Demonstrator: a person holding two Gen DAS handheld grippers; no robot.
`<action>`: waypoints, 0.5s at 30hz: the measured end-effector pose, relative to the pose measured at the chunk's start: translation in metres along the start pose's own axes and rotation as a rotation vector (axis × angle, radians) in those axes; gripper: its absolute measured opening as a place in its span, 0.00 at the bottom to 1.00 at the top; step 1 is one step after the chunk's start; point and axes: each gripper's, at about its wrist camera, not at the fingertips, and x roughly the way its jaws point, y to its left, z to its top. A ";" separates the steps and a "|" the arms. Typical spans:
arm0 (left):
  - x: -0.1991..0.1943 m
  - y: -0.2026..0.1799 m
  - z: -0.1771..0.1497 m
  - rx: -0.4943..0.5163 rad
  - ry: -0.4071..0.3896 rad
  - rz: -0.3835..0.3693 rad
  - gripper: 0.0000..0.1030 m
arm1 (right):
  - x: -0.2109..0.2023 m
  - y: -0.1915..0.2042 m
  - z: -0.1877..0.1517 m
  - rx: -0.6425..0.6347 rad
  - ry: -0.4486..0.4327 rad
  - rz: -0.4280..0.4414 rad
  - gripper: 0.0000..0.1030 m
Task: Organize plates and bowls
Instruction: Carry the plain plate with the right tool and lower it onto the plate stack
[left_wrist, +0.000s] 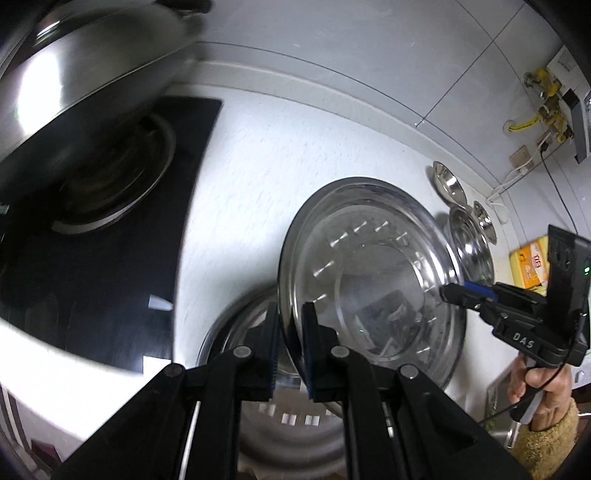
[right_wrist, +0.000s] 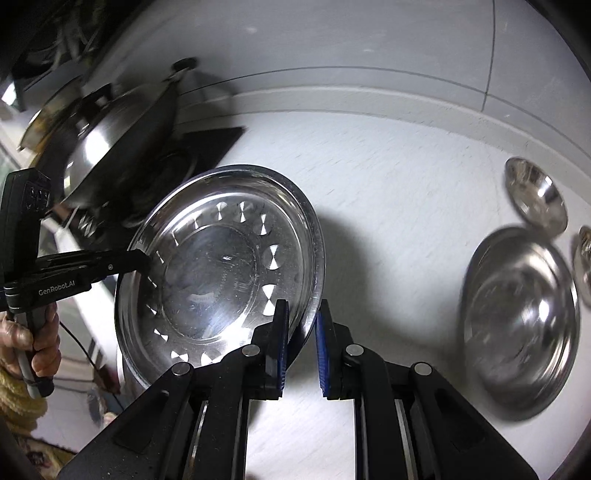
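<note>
I'm mid-carry: the big steel plate (right_wrist: 221, 266) is lifted off the white counter (right_wrist: 388, 192), its rim pinched on one side by my left gripper (left_wrist: 290, 347) and on the opposite side by my right gripper (right_wrist: 301, 343), both pressed tight on it, with another plate (left_wrist: 258, 417) under my left tool. Next move, I judge, is swinging it level toward the smaller plate (right_wrist: 521, 325) and small bowl (right_wrist: 535, 194) off to the right of my right tool, keeping both pinches together.

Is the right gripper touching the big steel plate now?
Touching. The right wrist view shows the right gripper pinching the rim of the big steel plate.
</note>
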 end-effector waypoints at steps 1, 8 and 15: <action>-0.008 0.003 -0.009 0.000 -0.002 -0.001 0.10 | -0.001 0.007 -0.007 -0.004 0.005 0.015 0.13; -0.013 0.029 -0.058 -0.035 0.054 0.007 0.10 | 0.010 0.040 -0.040 -0.025 0.063 0.091 0.13; 0.010 0.038 -0.069 -0.055 0.117 0.024 0.10 | 0.036 0.048 -0.052 -0.006 0.125 0.096 0.13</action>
